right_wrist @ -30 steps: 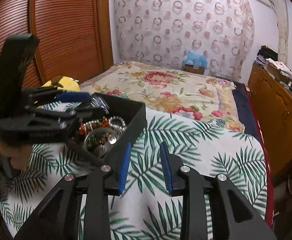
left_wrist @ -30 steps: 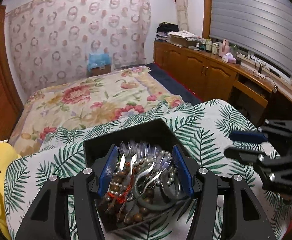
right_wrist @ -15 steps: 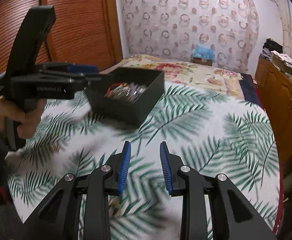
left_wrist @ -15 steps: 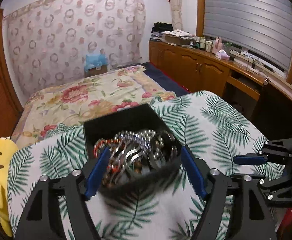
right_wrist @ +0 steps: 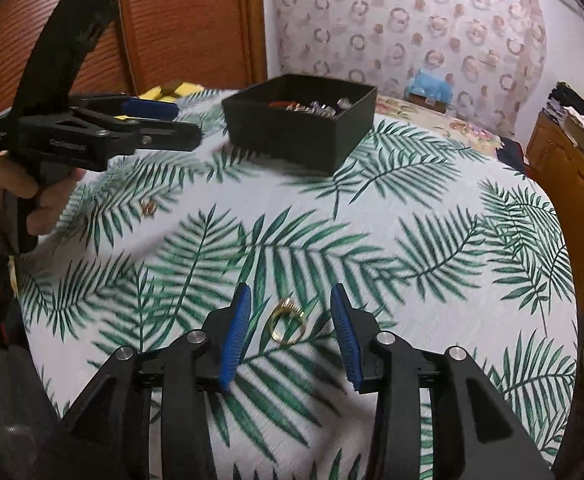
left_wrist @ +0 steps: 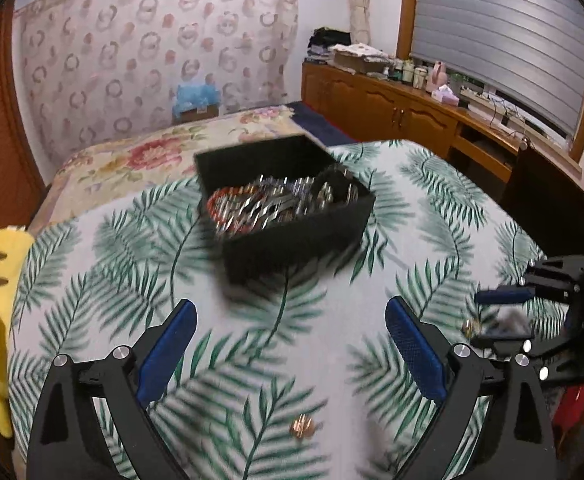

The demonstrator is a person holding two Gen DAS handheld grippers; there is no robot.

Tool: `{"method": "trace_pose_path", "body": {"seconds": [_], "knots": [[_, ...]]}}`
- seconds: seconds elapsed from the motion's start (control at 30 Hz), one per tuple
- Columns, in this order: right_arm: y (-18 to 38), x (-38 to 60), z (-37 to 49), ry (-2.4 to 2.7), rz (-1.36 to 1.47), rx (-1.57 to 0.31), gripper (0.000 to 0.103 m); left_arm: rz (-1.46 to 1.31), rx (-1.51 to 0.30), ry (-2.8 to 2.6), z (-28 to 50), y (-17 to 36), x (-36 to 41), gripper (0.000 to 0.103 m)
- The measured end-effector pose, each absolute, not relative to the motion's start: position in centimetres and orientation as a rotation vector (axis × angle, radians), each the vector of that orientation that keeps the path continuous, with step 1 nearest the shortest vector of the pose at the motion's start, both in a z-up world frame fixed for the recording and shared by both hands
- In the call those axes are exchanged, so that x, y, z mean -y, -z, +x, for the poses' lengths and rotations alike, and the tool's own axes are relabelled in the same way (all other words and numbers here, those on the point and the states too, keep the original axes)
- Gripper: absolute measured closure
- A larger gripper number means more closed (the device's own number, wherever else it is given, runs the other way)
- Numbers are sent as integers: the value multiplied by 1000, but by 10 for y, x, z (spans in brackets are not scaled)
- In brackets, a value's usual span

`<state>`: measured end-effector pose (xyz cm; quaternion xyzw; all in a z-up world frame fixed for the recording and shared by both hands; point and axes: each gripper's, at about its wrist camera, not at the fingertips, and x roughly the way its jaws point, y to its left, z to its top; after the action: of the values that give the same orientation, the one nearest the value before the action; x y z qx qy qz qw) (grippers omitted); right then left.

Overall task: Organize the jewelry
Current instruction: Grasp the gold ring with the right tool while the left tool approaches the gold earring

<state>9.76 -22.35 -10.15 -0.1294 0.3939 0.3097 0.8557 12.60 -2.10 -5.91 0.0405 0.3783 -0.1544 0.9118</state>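
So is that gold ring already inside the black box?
No, the gold ring lies on the leaf-print cloth, apart from the black box.

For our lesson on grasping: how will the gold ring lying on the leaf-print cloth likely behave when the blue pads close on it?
The gold ring lies flat between the open right gripper pads; thin and smooth-looking, so it may slip or pop out. Probably stiff and light. On the soft cloth it might press in rather than roll.

The left claw point(left_wrist: 290, 334), which a second ago straddled the jewelry in the black box point(left_wrist: 292, 236), has drawn back from it and its jaws have just been opening wide (nothing between them). The right claw point(right_wrist: 288, 322) has come down over a gold ring point(right_wrist: 287, 321) on the surface point(right_wrist: 432, 208), jaws just opening, ring between them untouched.
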Motion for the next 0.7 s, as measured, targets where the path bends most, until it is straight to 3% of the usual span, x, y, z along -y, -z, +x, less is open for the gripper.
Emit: {"method": "trace_pose_path", "body": {"seconds": [0.27,0.43,0.47,0.7], "knots": [[107,219,92,-621,-337,-841,60,49,-821,284,96,77,-1,11],[108,218,91,-634,-338,-849,71,43,-841,282,84,84,-5,11],[108,218,91,-638,-335,-849,78,44,-843,284,82,84,-5,12],[104,217,90,-646,-335,-830,81,53,-862,340,72,87,5,44]]}}
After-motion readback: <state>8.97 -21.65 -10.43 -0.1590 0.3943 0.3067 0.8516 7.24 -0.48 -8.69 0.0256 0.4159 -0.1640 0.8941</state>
